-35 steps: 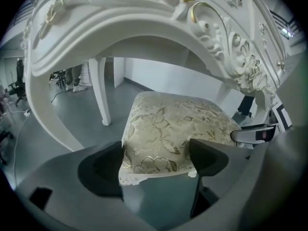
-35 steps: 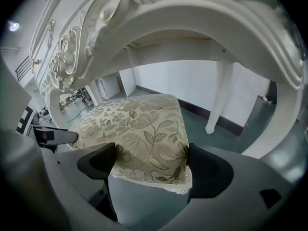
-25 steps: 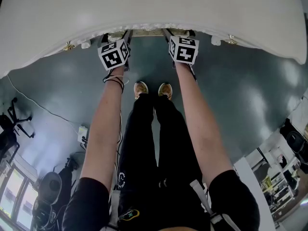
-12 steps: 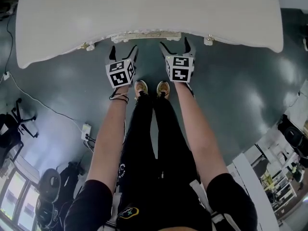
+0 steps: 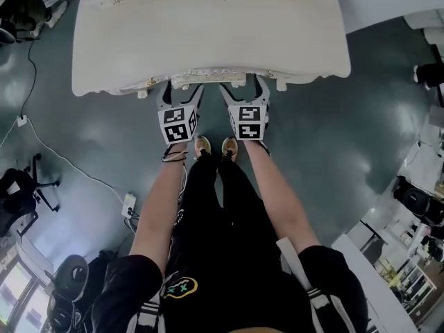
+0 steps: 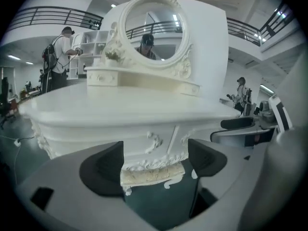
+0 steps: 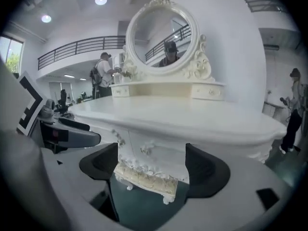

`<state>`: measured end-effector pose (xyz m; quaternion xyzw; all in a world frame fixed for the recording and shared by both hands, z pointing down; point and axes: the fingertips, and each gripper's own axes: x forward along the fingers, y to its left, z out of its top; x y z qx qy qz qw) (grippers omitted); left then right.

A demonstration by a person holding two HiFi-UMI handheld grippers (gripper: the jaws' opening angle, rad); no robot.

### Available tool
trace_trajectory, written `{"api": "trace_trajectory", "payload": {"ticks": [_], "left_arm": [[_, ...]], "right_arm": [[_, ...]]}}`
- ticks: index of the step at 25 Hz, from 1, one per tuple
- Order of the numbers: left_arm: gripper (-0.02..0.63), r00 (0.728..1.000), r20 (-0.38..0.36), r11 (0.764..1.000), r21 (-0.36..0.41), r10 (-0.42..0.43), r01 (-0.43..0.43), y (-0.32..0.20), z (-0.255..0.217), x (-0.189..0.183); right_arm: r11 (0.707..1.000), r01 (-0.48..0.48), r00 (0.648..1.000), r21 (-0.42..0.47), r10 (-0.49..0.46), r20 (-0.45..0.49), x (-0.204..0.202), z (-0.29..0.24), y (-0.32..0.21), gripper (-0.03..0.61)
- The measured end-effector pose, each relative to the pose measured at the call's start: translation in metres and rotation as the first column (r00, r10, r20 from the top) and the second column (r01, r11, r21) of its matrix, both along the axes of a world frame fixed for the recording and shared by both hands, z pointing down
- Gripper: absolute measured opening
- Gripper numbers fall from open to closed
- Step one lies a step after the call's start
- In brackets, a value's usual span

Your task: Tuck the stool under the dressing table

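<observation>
The white dressing table point(image 5: 208, 33) fills the top of the head view, with its round mirror point(image 6: 151, 28) upright at the back. The stool's cream cushion edge point(image 5: 208, 80) shows just under the table's front rim; it also appears as the stool point(image 6: 151, 174) and the stool point(image 7: 144, 177) below the carved apron. My left gripper point(image 5: 182, 94) and right gripper point(image 5: 244, 92) hang side by side in front of the table edge, both open, nothing between the jaws. The left gripper point(image 6: 156, 160) and right gripper point(image 7: 151, 165) look at the table front, apart from it.
My shoes point(image 5: 211, 146) stand on the dark green floor right behind the grippers. A cable point(image 5: 41, 144) and a power strip point(image 5: 128, 203) lie at the left near an office chair point(image 5: 21, 193). Shelving point(image 5: 416, 200) stands at the right. People stand in the background.
Both grippers have lifted and drawn back out from under the table's front edge. The head view has risen too, so the whole tabletop now shows.
</observation>
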<state>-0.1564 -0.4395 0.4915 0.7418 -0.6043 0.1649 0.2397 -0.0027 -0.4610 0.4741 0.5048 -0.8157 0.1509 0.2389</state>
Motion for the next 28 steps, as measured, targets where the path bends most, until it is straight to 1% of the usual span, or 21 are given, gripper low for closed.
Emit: {"api": "trace_trajectory", "payload": {"ticks": [3, 6, 8, 11, 15, 16, 18, 21, 25, 26, 28], "left_arm": [[0.434, 1.0, -0.007, 0.997, 0.074, 0.002, -0.001, -0.007, -0.074, -0.005], [0.434, 1.0, 0.005, 0.982, 0.188, 0.028, -0.029, -0.01, -0.16, -0.005], [0.434, 0.997, 0.032, 0.959, 0.275, 0.064, -0.071, -0.011, -0.217, -0.004], [0.431, 0.99, 0.07, 0.91, 0.389, 0.124, -0.142, -0.008, -0.292, -0.002], [0.405, 0.975, 0.087, 0.849, 0.48, 0.206, -0.222, -0.002, -0.36, 0.002], [0.388, 0.97, 0.098, 0.833, 0.498, 0.224, -0.242, -0.002, -0.373, 0.003], [0.354, 0.96, 0.123, 0.804, 0.526, 0.251, -0.278, -0.002, -0.393, 0.005], [0.3, 0.949, 0.145, 0.776, 0.548, 0.281, -0.313, -0.004, -0.409, 0.009], [0.079, 0.94, 0.134, 0.753, 0.569, 0.313, -0.331, -0.01, -0.421, 0.014], [0.052, 0.936, 0.133, 0.749, 0.569, 0.325, -0.34, -0.011, -0.422, 0.017], [0.027, 0.927, 0.13, 0.742, 0.565, 0.352, -0.361, -0.013, -0.423, 0.024]], "right_arm": [[0.998, 0.021, 0.999, 0.067, -0.023, 0.025, -0.016, -0.071, -0.003, 0.456], [0.986, 0.05, 0.997, 0.157, -0.058, 0.048, -0.026, -0.151, -0.002, 0.444], [0.969, 0.073, 0.995, 0.237, -0.089, 0.054, -0.033, -0.205, -0.001, 0.421], [0.934, 0.11, 0.987, 0.34, -0.142, 0.07, -0.042, -0.277, 0.004, 0.395], [0.884, 0.159, 0.976, 0.44, -0.208, 0.066, -0.046, -0.341, 0.009, 0.374], [0.872, 0.171, 0.973, 0.459, -0.222, 0.06, -0.047, -0.353, 0.008, 0.369], [0.851, 0.19, 0.969, 0.489, -0.243, 0.047, -0.046, -0.371, 0.008, 0.335], [0.831, 0.213, 0.962, 0.514, -0.271, 0.039, -0.044, -0.389, 0.009, 0.238], [0.812, 0.245, 0.953, 0.529, -0.302, 0.022, -0.047, -0.4, 0.007, 0.059], [0.811, 0.249, 0.951, 0.529, -0.308, 0.024, -0.047, -0.402, 0.006, 0.022], [0.81, 0.258, 0.947, 0.527, -0.32, 0.027, -0.049, -0.404, 0.003, 0.021]]}}
